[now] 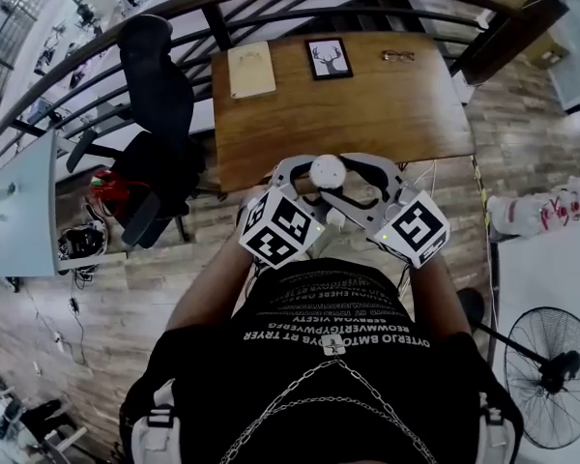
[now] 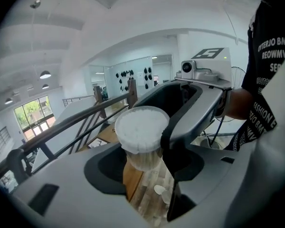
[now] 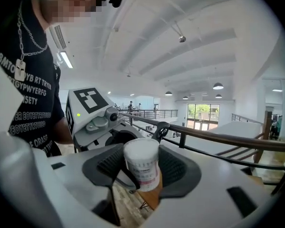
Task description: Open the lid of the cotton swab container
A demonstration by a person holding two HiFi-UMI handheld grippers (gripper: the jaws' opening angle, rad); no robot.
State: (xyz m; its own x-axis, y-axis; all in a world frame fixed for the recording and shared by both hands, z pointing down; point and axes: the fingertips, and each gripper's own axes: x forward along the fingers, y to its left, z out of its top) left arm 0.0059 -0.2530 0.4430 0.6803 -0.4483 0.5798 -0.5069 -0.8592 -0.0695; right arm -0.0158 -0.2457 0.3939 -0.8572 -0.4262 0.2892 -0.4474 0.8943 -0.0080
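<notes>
floor [image 1: 174, 259] open below, counter [image 1: 367, 104] edge ahead; left gripper [image 2: 142, 175] jaws pinch the full cotton swab container [image 2: 141, 129], right gripper [image 3: 137, 175] jaws spread around it.

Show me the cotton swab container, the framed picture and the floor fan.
cotton swab container [image 1: 327, 172], head view, on its white top.
framed picture [image 1: 329, 58], head view, on the deer print.
floor fan [image 1: 556, 375], head view, on its central hub.

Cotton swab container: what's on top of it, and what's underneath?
The cotton swab container has its white lid on top, closed. Underneath, the left gripper view shows the wooden table's edge and plank floor. The contents can't be made out through its cloudy wall.
</notes>
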